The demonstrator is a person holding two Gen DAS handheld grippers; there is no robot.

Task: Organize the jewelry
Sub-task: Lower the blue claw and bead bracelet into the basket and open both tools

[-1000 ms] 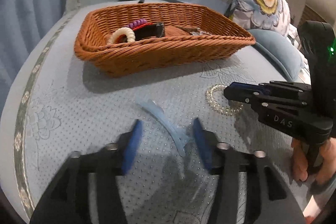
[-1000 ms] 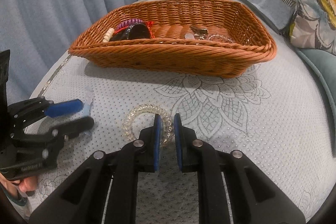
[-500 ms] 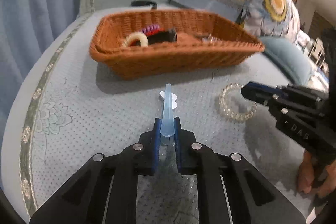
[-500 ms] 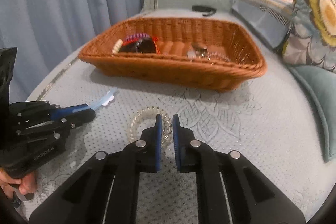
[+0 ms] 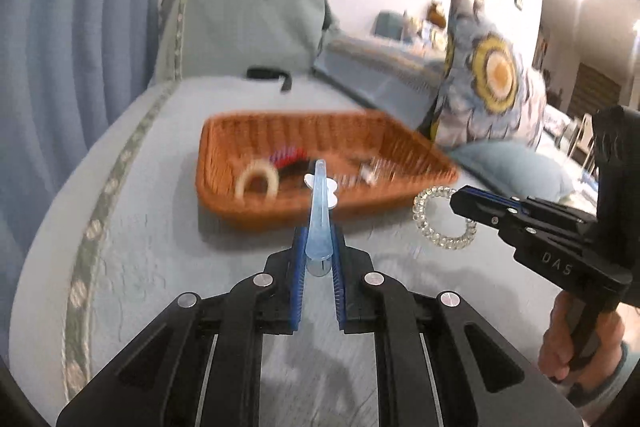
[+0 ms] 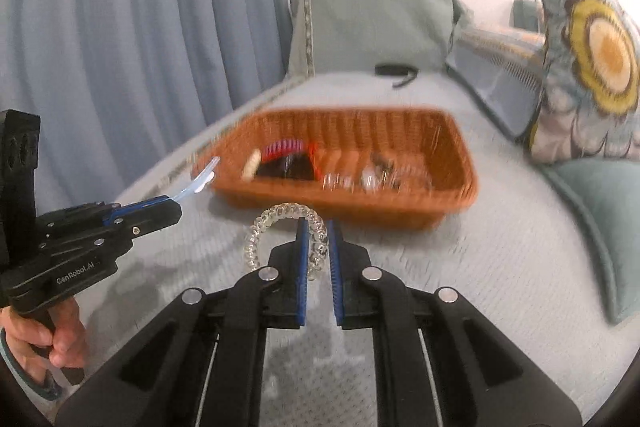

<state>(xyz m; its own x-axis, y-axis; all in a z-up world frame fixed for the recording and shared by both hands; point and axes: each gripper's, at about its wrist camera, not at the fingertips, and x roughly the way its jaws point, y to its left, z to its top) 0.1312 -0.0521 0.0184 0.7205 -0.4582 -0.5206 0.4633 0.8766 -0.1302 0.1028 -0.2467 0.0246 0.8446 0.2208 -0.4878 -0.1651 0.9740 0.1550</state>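
Note:
My left gripper (image 5: pixel 319 239) is shut on a pale blue hair clip (image 5: pixel 320 211) and holds it up in the air in front of the wicker basket (image 5: pixel 224 203). The clip also shows in the right wrist view (image 6: pixel 200 181), sticking out of the left gripper (image 6: pixel 176 207). My right gripper (image 6: pixel 318 235) is shut on a clear spiral bracelet (image 6: pixel 280 217), lifted off the bed; the bracelet also hangs from the right gripper (image 5: pixel 454 197) in the left wrist view (image 5: pixel 436 223). The basket (image 6: pixel 456 195) holds a cream ring (image 5: pixel 258 179), red and purple bands (image 6: pixel 286 149) and several small shiny pieces.
The basket sits on a light blue quilted bed cover (image 5: pixel 140 259). A black strap (image 6: pixel 394 71) lies behind the basket. Floral and blue pillows (image 6: pixel 592 75) stand at the right, a blue curtain (image 6: pixel 120 27) at the left.
The left gripper closed on the blue clip and raised it. The right gripper, shut on the clear bracelet, lifted it too. Both now sit higher and nearer the basket.

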